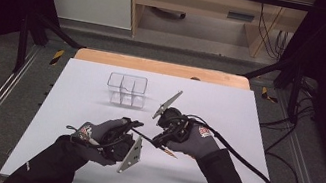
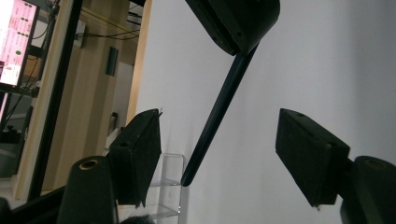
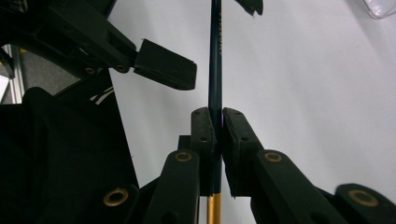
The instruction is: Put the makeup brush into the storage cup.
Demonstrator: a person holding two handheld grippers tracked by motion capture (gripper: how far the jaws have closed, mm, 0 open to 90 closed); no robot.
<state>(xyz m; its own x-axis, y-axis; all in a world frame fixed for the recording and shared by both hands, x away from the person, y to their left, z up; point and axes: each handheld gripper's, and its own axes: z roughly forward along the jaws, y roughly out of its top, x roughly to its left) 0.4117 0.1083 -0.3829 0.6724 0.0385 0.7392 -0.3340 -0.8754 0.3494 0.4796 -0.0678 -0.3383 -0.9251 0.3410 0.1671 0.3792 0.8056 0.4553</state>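
Right gripper view: pen (image 3: pixel 215 56) clamped in right gripper (image 3: pixel 218 126), between left gripper's (image 3: pixel 205 42) jaws.

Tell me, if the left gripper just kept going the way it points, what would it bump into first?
Probably the dark pen, whose end sits between the left gripper's open jaws without touching them. The right gripper clamps the pen's other part. Beyond lies the clear plastic organizer, though depth is hard to judge.

Person: black sleeves, grey gloves with a red-and-white back logo. Left gripper (image 1: pixel 130 127) and right gripper (image 1: pixel 161 137): matte black, each topped by a grey three-cornered plate. Black cable trails behind the right. Brass-ringed screws sit below the blocky black fingers (image 3: pixel 203 140).
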